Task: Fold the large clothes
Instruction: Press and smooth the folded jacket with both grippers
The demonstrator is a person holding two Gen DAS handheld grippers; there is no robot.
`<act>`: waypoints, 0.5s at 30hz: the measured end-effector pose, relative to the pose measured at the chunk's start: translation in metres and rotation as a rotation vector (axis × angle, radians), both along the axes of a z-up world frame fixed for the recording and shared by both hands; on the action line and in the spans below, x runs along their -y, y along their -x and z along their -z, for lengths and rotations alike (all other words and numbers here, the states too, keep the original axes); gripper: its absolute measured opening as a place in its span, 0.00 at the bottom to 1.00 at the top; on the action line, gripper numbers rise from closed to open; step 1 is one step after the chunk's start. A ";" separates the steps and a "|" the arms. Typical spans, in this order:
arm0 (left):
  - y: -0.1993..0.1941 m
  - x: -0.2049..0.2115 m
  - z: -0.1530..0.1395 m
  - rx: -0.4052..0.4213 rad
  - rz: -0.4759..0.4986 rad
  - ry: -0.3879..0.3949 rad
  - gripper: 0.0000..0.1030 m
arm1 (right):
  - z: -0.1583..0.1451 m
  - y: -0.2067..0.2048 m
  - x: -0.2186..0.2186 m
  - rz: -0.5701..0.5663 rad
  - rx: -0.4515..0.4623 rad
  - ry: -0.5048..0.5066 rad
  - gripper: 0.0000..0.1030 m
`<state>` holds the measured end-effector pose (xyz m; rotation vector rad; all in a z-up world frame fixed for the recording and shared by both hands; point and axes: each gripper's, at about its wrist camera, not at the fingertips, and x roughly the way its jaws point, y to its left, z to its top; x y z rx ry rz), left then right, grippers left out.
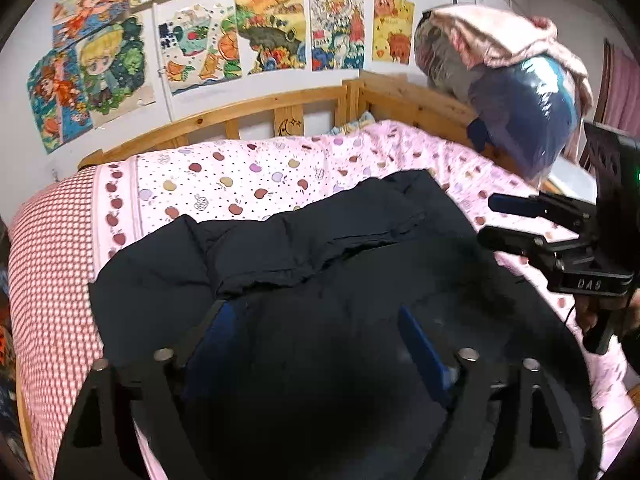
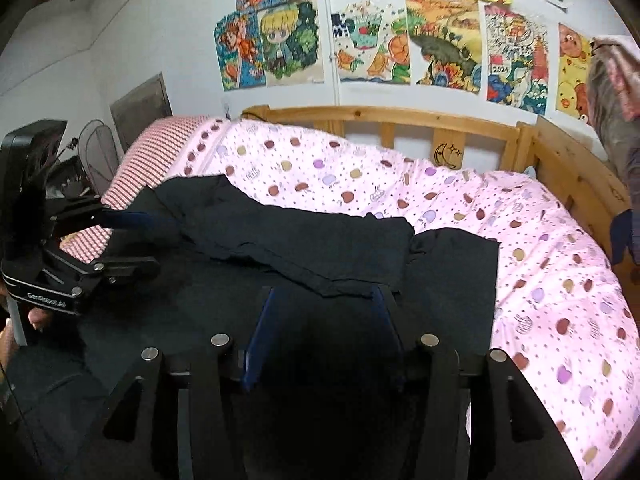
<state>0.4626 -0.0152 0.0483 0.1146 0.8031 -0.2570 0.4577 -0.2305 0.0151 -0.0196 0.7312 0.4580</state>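
Lying spread over the near part of the bed [image 2: 540, 240], the dark garment [image 1: 320, 280] is seen beneath and ahead of both pairs of fingers, its upper layer folded over in a rumpled band beyond the tips. Its near portion is cut off by the gripper frames and lost in shadow, so the lower hem cannot be made out. The left gripper [image 1: 316, 336] is held with its fingers set wide apart, nothing pressed between them; the cloth is only seen through the gap. The right gripper [image 2: 326, 312] is held with its fingers partly apart, likewise clamped on nothing. Beyond the fingertips, open pink apple-print bedding is left free up to the wooden rail [image 2: 400, 114]. To the right of the left fingers, a pile of bagged clothes [image 1: 516, 92] is stacked at the bed's corner, partly cut off by the frame edge.
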 end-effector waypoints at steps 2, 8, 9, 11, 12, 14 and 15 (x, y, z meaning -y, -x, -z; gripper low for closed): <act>0.011 -0.002 -0.009 0.017 -0.015 0.013 0.91 | -0.008 0.011 0.002 0.002 0.013 -0.007 0.57; 0.050 -0.009 -0.033 0.045 -0.084 0.049 1.00 | -0.034 0.049 0.013 0.011 0.040 -0.047 0.76; 0.055 -0.009 -0.035 0.049 -0.090 0.054 1.00 | -0.037 0.055 0.015 0.016 0.043 -0.052 0.79; 0.068 -0.011 -0.041 0.055 -0.098 0.068 1.00 | -0.044 0.067 0.019 0.024 0.045 -0.064 0.83; 0.074 -0.012 -0.043 0.056 -0.098 0.070 1.00 | -0.046 0.072 0.021 0.026 0.045 -0.067 0.84; 0.089 -0.012 -0.046 0.060 -0.101 0.064 1.00 | -0.052 0.084 0.024 0.030 0.045 -0.069 0.88; 0.096 -0.011 -0.047 0.061 -0.104 0.060 1.00 | -0.055 0.091 0.026 0.031 0.050 -0.066 0.89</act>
